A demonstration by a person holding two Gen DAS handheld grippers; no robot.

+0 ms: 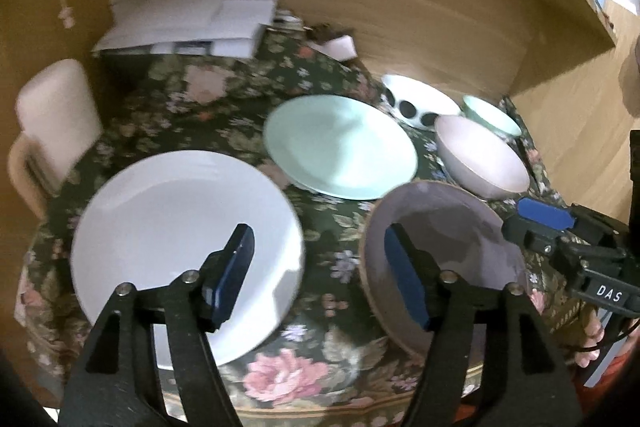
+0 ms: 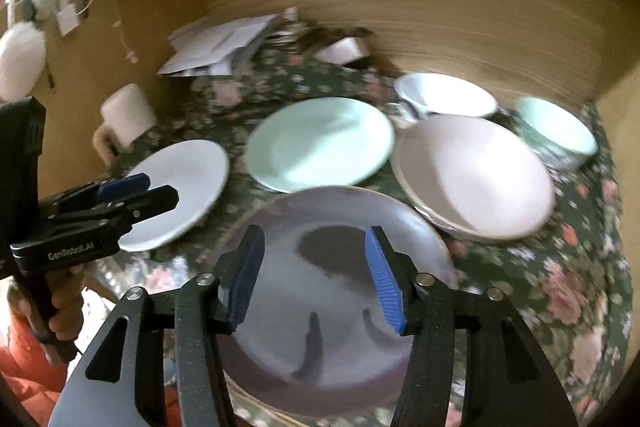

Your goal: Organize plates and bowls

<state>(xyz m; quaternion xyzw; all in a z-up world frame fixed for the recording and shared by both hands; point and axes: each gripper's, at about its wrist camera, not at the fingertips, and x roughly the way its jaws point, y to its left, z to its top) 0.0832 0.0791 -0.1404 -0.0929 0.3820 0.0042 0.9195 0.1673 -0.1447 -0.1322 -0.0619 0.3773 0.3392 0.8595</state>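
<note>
Left gripper (image 1: 320, 275) is hovering with jaws apart and empty, over the round white plate (image 1: 180, 247) at lower left. Right gripper (image 2: 316, 275) is hanging likewise parted, gripping nothing, above the round grey-lilac plate (image 2: 340, 299) at lower centre.

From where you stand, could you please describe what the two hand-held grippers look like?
Both are black scissor-style linkages with silver pivot bolts and blue ribbed pads. The left hand-held gripper carries white "GenRobot.AI" lettering on its side, seen from the right wrist camera; the right hand-held gripper shows "DAS" in white, with a thin black cable trailing below it. Orange-red clothing shows beneath both.
</note>
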